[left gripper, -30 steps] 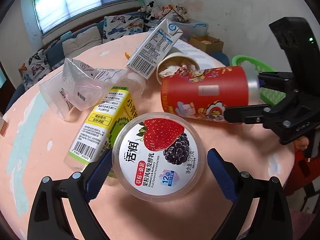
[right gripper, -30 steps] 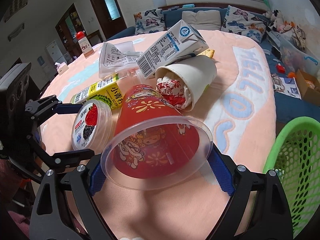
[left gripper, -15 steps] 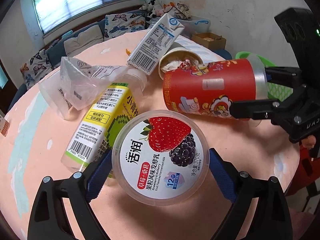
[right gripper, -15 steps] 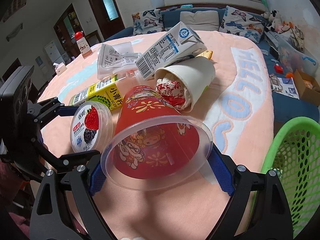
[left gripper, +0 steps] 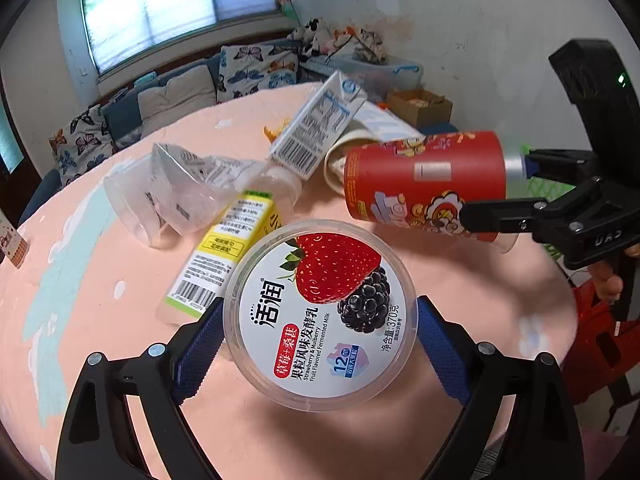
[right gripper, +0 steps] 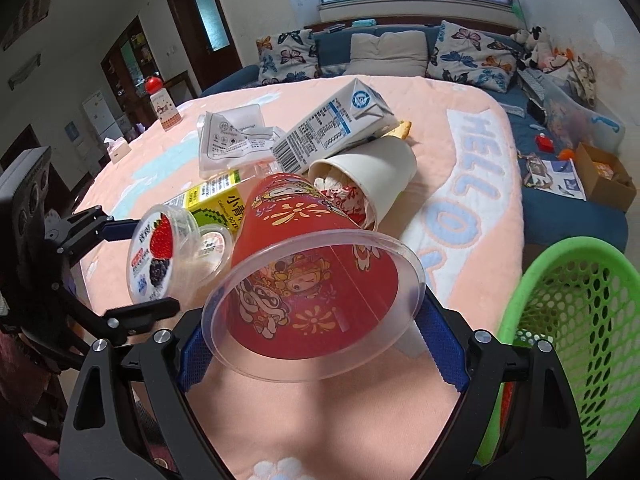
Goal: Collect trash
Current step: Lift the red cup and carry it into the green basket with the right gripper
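Note:
A yogurt tub (left gripper: pixel 320 312) with a strawberry and mulberry lid is clamped between the blue pads of my left gripper (left gripper: pixel 320 336). It hangs tilted a little above the peach tablecloth (left gripper: pixel 100 340). My right gripper (right gripper: pixel 316 344) is shut on the clear rim of a red printed cup (right gripper: pixel 304 264), held on its side just over the cloth. From the left wrist view the red cup (left gripper: pixel 424 176) and right gripper (left gripper: pixel 496 188) are at the right. From the right wrist view the tub (right gripper: pixel 154 256) and left gripper (right gripper: pixel 156 264) are at the left.
A pile lies behind: a milk carton (right gripper: pixel 332 128), a white paper cup (right gripper: pixel 372 176) stuffed with wrappers, a yellow-green bottle (left gripper: pixel 228 252) and clear plastic packaging (left gripper: pixel 180 184). A green mesh basket (right gripper: pixel 520 292) stands off the table's right edge. A sofa runs along the far wall.
My left gripper has risen a little with the yogurt tub, which now tilts clear of the cloth. The right gripper and red cup have barely moved.

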`<state>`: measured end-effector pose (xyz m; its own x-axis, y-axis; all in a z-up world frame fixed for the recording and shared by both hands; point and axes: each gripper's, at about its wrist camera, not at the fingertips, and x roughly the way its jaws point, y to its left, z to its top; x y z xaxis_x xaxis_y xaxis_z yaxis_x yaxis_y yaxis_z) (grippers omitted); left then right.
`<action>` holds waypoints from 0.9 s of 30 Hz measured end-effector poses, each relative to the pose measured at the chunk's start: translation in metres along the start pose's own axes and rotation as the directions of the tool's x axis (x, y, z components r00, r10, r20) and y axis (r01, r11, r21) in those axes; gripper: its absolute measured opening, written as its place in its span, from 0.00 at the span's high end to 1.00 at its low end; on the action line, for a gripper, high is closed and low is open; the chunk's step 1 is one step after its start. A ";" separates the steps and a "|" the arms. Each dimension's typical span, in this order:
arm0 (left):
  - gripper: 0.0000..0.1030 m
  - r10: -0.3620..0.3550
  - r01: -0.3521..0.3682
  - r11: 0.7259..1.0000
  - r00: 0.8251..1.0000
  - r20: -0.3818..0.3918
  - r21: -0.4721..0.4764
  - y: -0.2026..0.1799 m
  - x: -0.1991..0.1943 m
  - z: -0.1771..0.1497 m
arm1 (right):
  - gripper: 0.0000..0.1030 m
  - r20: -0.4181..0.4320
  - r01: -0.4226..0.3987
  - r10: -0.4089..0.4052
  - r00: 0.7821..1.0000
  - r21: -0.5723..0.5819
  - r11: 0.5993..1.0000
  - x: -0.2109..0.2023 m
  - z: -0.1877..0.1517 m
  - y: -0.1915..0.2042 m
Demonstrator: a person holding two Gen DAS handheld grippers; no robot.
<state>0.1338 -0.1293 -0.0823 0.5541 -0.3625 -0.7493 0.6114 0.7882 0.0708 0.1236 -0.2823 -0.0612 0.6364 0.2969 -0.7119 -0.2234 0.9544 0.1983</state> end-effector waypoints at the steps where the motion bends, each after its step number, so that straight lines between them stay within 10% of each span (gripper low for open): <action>1: 0.14 -0.004 0.004 1.000 1.000 0.009 -0.006 -0.001 -0.004 0.001 | 0.15 0.003 0.002 -0.002 1.000 0.000 1.000 -0.002 -0.001 0.002; 16: 0.14 -0.096 0.096 0.995 0.989 0.109 0.003 -0.024 -0.043 0.033 | 0.15 0.081 0.155 -0.164 0.983 0.107 0.982 -0.075 -0.020 -0.040; 27: 0.14 -0.184 0.176 0.981 0.976 0.118 0.078 -0.077 -0.027 0.076 | 0.14 -0.014 0.384 -0.396 0.918 0.274 0.882 -0.112 -0.058 -0.127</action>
<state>0.1149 -0.2184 -0.0173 0.4949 -0.5579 -0.6662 0.7413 0.6711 -0.0114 0.0378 -0.4384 -0.0459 0.6623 -0.1053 -0.7418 0.2495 0.9646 0.0858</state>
